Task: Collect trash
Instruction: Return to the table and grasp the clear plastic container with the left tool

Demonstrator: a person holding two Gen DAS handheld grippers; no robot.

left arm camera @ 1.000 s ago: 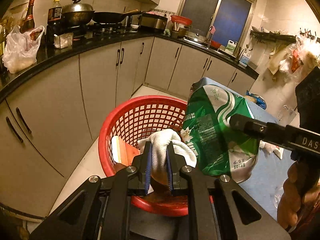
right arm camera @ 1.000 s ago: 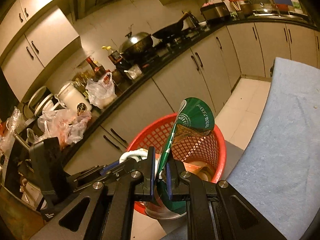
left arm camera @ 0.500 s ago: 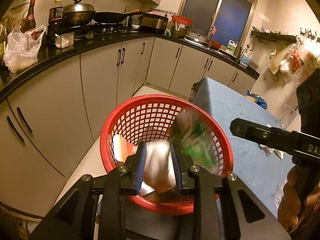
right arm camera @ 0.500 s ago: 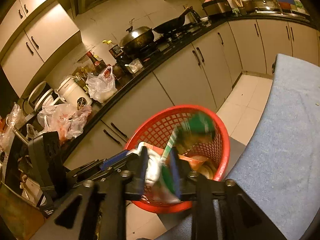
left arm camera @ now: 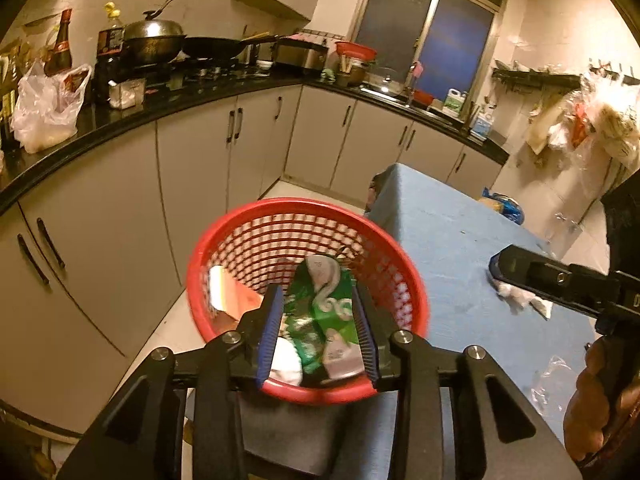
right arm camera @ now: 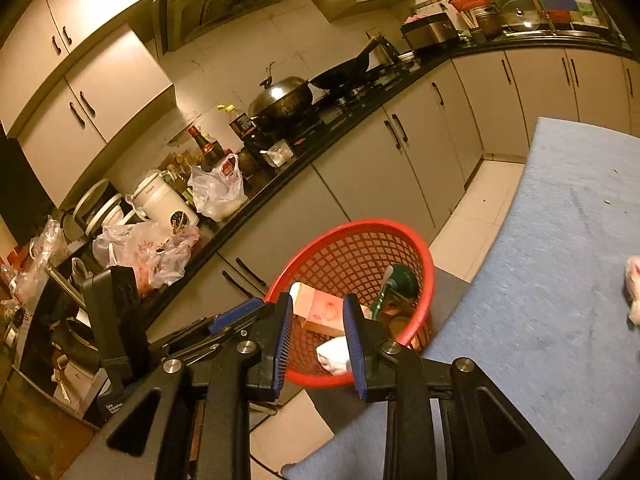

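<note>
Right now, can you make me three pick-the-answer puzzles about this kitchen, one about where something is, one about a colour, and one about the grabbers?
1. Where is the crumpled green plastic bag?
A. on the blue tablecloth
B. in the round mesh basket
C. on the counter

2. What colour is that basket?
A. red
B. yellow
C. white

3. How are the left hand-held gripper and right hand-held gripper?
A. both shut
B. one holds the bag
C. both open, empty

Answers: 1 B, the bag lies inside the rim. 2 A, its mesh is red. 3 C, their blue pads stand apart around nothing.
</note>
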